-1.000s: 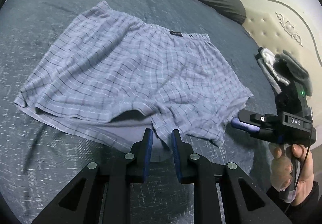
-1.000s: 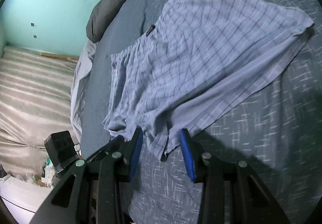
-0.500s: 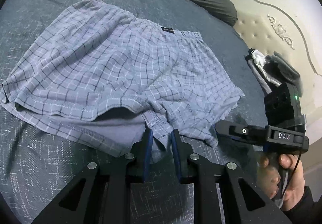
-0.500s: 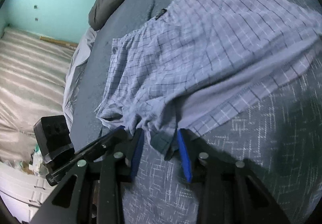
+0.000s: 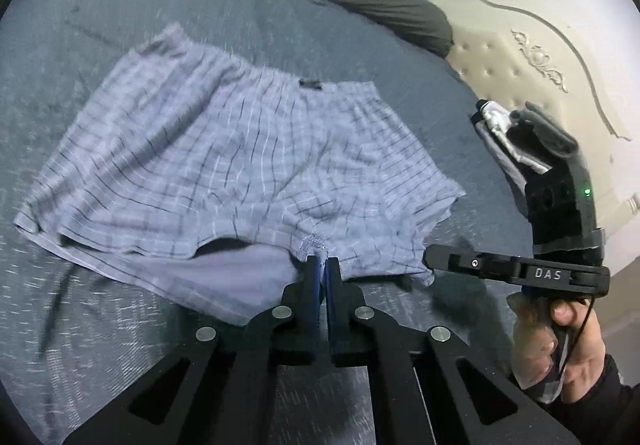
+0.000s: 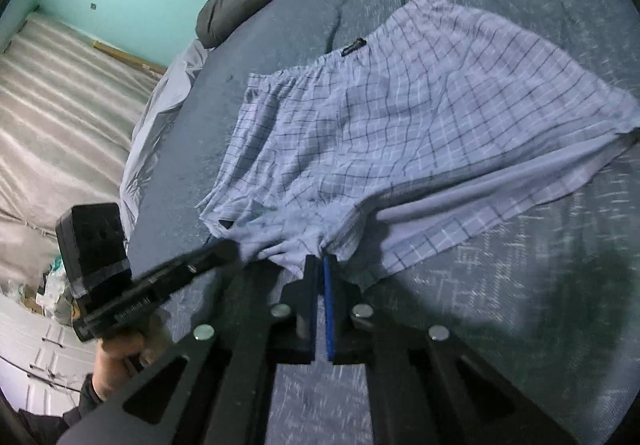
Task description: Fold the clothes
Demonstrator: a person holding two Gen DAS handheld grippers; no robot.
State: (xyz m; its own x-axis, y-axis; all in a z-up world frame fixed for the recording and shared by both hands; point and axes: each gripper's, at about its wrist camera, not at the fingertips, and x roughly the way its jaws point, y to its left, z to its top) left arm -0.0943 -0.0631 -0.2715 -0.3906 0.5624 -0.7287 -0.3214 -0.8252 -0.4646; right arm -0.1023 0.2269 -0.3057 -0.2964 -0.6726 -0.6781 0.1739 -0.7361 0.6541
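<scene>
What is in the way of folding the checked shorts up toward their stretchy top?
Nothing visible. The left hand-held gripper and right hand-held gripper both pinch the bottom hem of the checked shorts, which lie spread on the blue bedspread. The cloth up to the waistband is bare.

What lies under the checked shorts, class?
The shorts lie spread on a dark blue bedspread, which shows all round them. The bedspread beneath them is covered. At the near hem the plain inner cloth shows.
</scene>
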